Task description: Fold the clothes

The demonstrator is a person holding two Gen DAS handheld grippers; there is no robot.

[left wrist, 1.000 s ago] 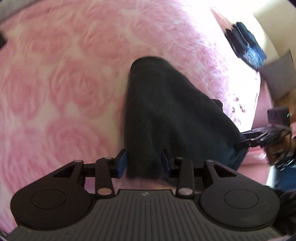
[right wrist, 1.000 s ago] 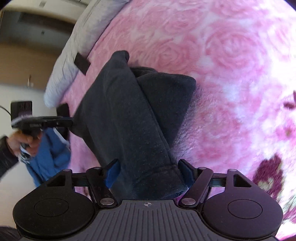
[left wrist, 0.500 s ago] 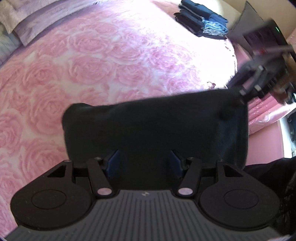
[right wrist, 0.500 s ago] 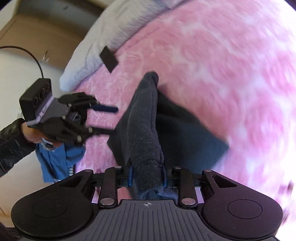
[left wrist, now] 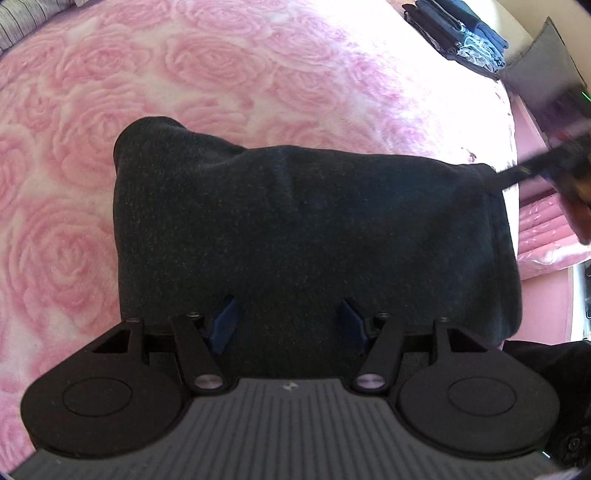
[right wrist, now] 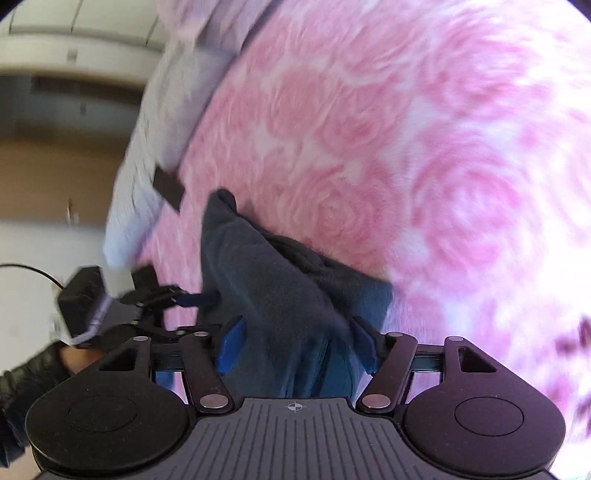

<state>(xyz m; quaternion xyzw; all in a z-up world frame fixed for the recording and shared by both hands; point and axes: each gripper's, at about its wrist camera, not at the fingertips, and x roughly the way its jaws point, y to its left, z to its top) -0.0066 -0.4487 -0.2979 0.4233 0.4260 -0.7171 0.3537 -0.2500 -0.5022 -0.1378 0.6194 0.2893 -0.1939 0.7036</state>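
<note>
A dark charcoal fleece garment (left wrist: pixel 295 221) lies folded on the pink rose blanket (left wrist: pixel 221 66). My left gripper (left wrist: pixel 288 321) stands over its near edge, blue pads spread apart and not pressing the cloth. In the right wrist view the same garment (right wrist: pixel 280 302) bunches up between the pads of my right gripper (right wrist: pixel 298 347). Its jaws are opening, and the cloth sits loose between them. The right gripper (left wrist: pixel 517 175) shows blurred at the garment's right corner. The left gripper (right wrist: pixel 201 306) reaches the garment's left edge.
A stack of folded dark and blue clothes (left wrist: pixel 458 33) sits at the blanket's far right corner. A grey pillow (right wrist: pixel 162 129) with a black tag (right wrist: pixel 168 187) lies along the bed's edge. A person's dark sleeve (right wrist: pixel 22 376) is at lower left.
The garment went from a narrow hanging bundle to a wide fold spread on the blanket. Left jaws widened. Right jaws closed on the cloth's edge, then spread apart again.
</note>
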